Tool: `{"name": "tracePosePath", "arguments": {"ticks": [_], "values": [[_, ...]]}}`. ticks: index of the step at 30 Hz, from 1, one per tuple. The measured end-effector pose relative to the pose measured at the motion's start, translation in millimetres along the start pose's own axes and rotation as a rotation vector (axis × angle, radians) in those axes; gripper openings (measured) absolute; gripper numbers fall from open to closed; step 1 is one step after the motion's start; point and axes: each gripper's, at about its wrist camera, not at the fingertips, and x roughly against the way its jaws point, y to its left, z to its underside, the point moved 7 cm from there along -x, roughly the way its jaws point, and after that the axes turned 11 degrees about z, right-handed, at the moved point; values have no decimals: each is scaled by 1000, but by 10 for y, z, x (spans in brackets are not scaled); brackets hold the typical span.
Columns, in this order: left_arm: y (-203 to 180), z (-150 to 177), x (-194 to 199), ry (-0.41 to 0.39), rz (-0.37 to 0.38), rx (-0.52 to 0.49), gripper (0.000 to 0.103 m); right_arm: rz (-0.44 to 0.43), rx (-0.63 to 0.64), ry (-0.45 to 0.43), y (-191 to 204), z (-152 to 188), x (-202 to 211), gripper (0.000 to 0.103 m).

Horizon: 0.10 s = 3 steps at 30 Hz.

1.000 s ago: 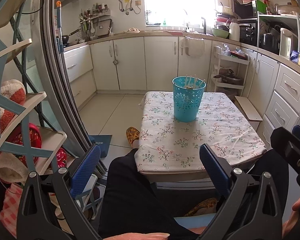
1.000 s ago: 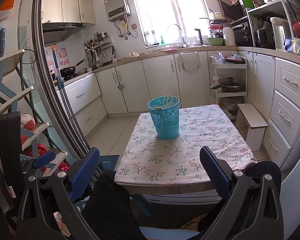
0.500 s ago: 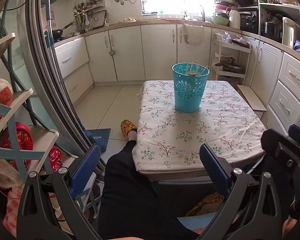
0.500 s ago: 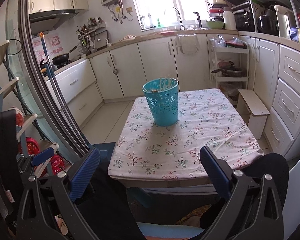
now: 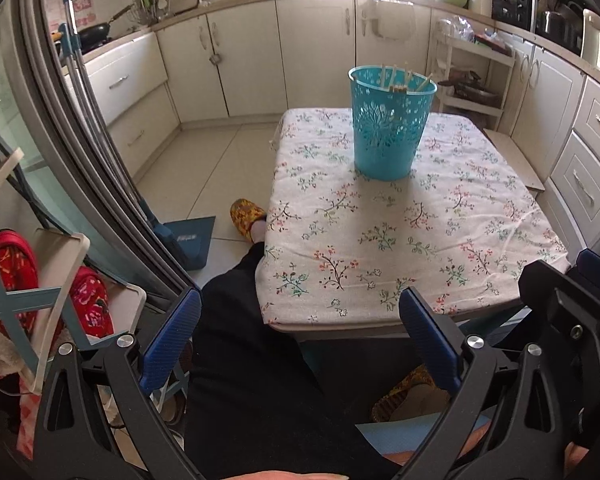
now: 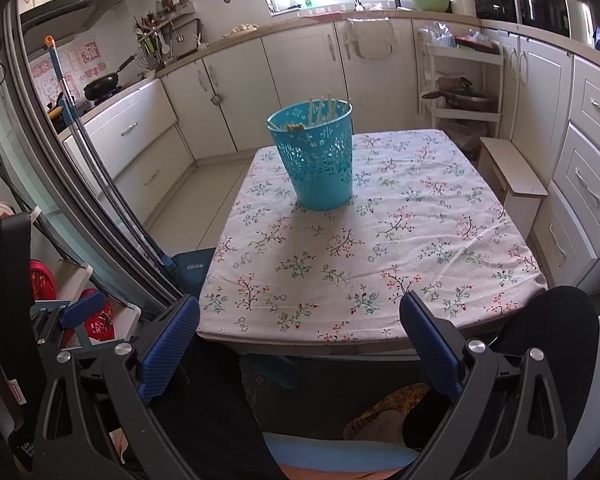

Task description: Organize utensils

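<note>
Both fingers of the left gripper (image 5: 299,346) and right gripper (image 6: 299,345) are spread, empty, above the lap. At 12 o'clock, the basket (image 6: 313,155) holds utensils (image 6: 320,111), probably chopsticks, upright together.

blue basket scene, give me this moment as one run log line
left gripper: open, empty | right gripper: open, empty | blue basket: upright on table, holds utensils | contact: none
</note>
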Motion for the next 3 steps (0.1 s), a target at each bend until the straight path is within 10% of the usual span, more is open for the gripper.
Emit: {"name": "tracePosePath", "arguments": {"ticks": [3], "values": [[-12, 16, -120, 30, 0, -2, 95, 2, -3, 18, -7, 8, -66, 96]]}}
